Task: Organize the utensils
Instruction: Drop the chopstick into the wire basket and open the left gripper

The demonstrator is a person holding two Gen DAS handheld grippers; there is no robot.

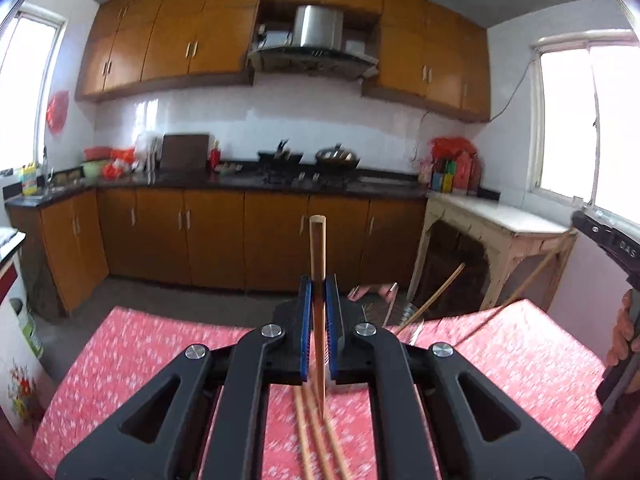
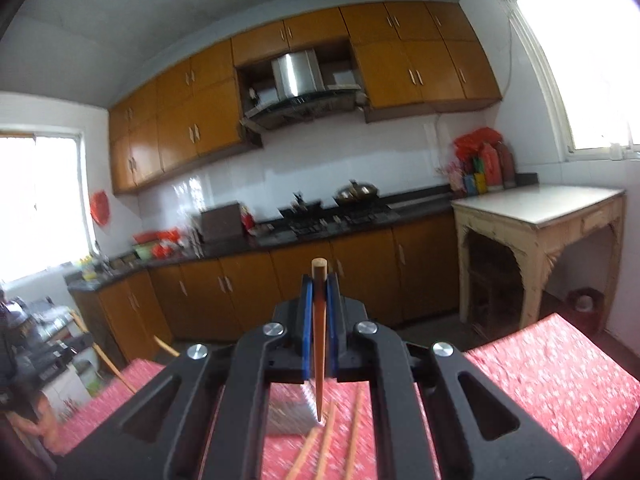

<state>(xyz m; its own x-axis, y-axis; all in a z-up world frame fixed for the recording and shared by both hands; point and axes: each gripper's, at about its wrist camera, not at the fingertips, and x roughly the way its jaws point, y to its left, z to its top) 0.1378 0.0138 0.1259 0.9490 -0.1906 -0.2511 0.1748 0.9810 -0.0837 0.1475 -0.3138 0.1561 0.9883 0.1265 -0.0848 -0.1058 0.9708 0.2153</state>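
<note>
Left gripper (image 1: 319,292): clamped on one chopstick (image 1: 318,248), upright, above red tablecloth (image 1: 120,360). Right gripper (image 2: 319,292): clamped on another chopstick (image 2: 319,280). Loose chopsticks (image 2: 326,440) lie on the cloth below.

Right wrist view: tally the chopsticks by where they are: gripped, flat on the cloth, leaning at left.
Held chopstick, clamped in right gripper: 1
Loose chopsticks, flat on red cloth: 3 (blurred)
Leaning chopsticks, at left: 2
Total: 6

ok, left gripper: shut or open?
Shut: left gripper has its blue pads clamped on an upright wooden chopstick above the red tablecloth.
</note>
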